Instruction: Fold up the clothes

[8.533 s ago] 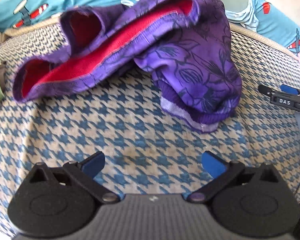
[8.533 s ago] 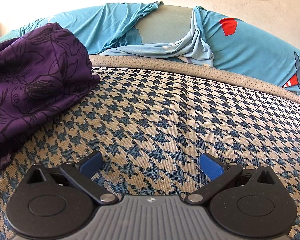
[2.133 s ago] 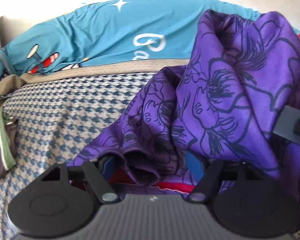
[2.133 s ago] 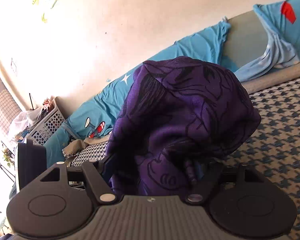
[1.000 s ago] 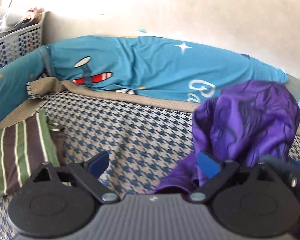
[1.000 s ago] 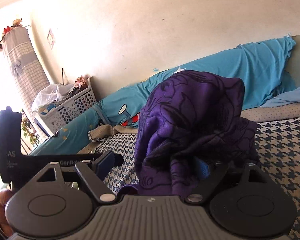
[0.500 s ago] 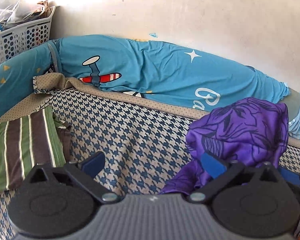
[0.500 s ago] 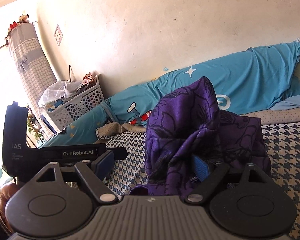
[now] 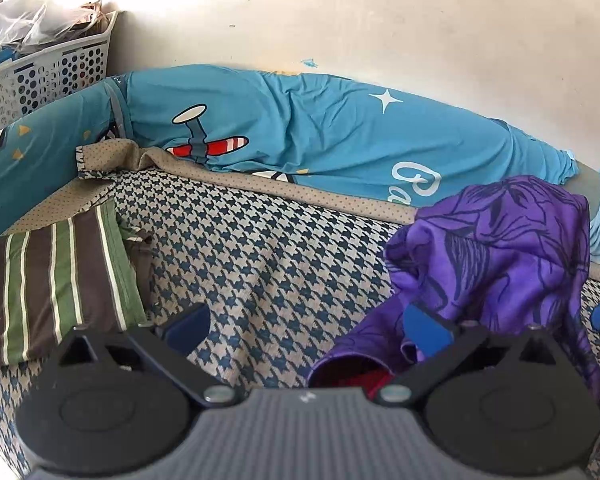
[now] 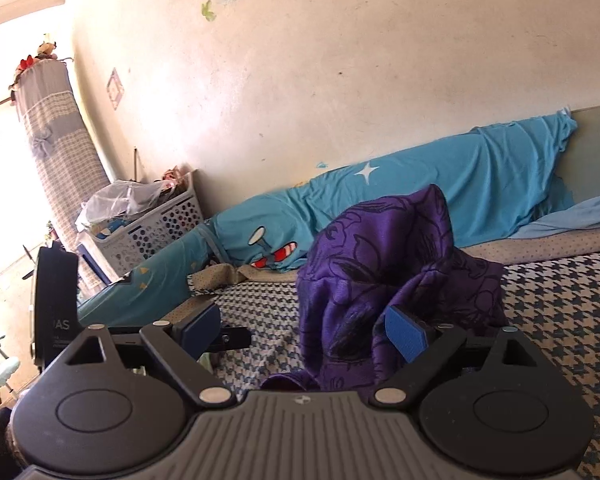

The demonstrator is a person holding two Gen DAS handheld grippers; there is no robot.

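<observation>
Where houndstooth spreads: 1 purple garment (image 9: 500,256), 1 striped (image 9: 56,276).

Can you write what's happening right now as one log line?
step: fold clothes | left hand-held gripper: open | right hand-held gripper: open | purple floral garment: bunched on houndstooth cover

I see the purple garment (image 9: 500,256) bunched in a tall heap on the houndstooth cover, at the right of the left wrist frame and centre of the right wrist one. Dark floral lines cover it; red lining shows at its lower edge.
</observation>
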